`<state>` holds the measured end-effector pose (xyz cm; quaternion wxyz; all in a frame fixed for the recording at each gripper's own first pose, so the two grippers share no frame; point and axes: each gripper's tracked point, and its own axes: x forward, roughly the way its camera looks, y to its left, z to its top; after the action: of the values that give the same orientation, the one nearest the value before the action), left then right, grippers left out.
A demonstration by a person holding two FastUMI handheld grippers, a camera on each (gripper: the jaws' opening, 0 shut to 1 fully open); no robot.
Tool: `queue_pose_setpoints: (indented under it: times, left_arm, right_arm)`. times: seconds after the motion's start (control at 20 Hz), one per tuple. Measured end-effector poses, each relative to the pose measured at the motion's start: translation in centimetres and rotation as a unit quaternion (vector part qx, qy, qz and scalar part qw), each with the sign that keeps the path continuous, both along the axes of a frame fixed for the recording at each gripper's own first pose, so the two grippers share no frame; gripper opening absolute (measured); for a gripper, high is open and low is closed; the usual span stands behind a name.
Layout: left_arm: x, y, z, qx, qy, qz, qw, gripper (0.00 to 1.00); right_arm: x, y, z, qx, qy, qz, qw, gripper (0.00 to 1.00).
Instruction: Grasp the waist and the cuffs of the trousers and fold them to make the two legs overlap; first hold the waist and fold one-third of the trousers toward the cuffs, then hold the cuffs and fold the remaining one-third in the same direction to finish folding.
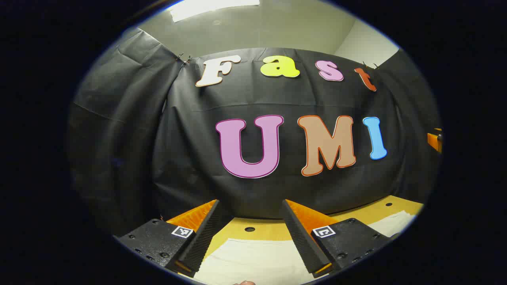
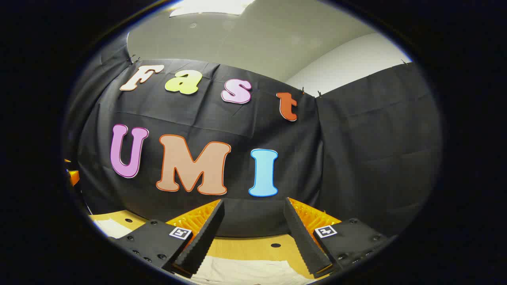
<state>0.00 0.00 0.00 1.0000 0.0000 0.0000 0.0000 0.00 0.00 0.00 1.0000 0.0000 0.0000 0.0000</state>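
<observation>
Pale cream trousers (image 1: pixel 253 259) lie flat on the wooden table (image 1: pixel 273 229), low in the left gripper view, with another part of the cloth at the right (image 1: pixel 392 223). My left gripper (image 1: pixel 251 233) hangs above them, open, nothing between its fingers. In the right gripper view the same pale trousers (image 2: pixel 245 271) show below my right gripper (image 2: pixel 253 231), which is also open and empty. A strip of the cloth (image 2: pixel 113 227) shows at the left edge there. Both grippers point at the booth's back wall, held above the table.
The table has small round holes (image 1: pixel 249 229) near its far edge (image 2: pixel 275 245). The black cloth wall stands close behind the table. The other gripper shows as an orange part at the right edge (image 1: pixel 435 140) and at the left edge (image 2: pixel 73 176).
</observation>
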Motion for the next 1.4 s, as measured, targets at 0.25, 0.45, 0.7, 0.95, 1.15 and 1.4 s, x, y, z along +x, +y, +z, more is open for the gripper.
queue_pose_setpoints:
  times: [0.25, 0.45, 0.7, 0.95, 1.15, 1.4]
  left_arm:
    - [-0.6, -0.1, 0.8, 0.015, -0.016, 0.000, 1.000, 0.93]
    - [-0.6, 0.0, 0.6, 0.017, -0.013, 0.003, 1.000, 0.93]
    - [-0.5, 0.2, 0.1, 0.022, -0.008, 0.010, 1.000, 0.93]
    - [-0.3, 0.5, -1.1, 0.055, -0.002, 0.002, 0.999, 0.93]
    - [-0.6, 1.6, -4.0, 0.137, 0.018, -0.017, 0.990, 0.92]
    - [-2.8, 2.2, -9.5, 0.203, 0.068, -0.041, 0.976, 0.95]
  right_arm:
    - [0.0, 0.0, -0.2, 0.007, 0.000, 0.003, 1.000, 0.96]
    - [0.0, 0.1, -0.9, 0.010, 0.007, 0.008, 1.000, 0.96]
    - [-0.2, 0.8, -1.2, 0.007, 0.010, 0.018, 1.000, 0.97]
    - [-0.4, 1.1, -2.2, 0.014, 0.018, 0.022, 1.000, 0.96]
    - [-0.5, 1.0, -3.0, 0.019, 0.025, 0.021, 0.999, 0.96]
    - [-0.7, 0.9, -4.5, 0.020, 0.037, 0.020, 0.999, 0.97]
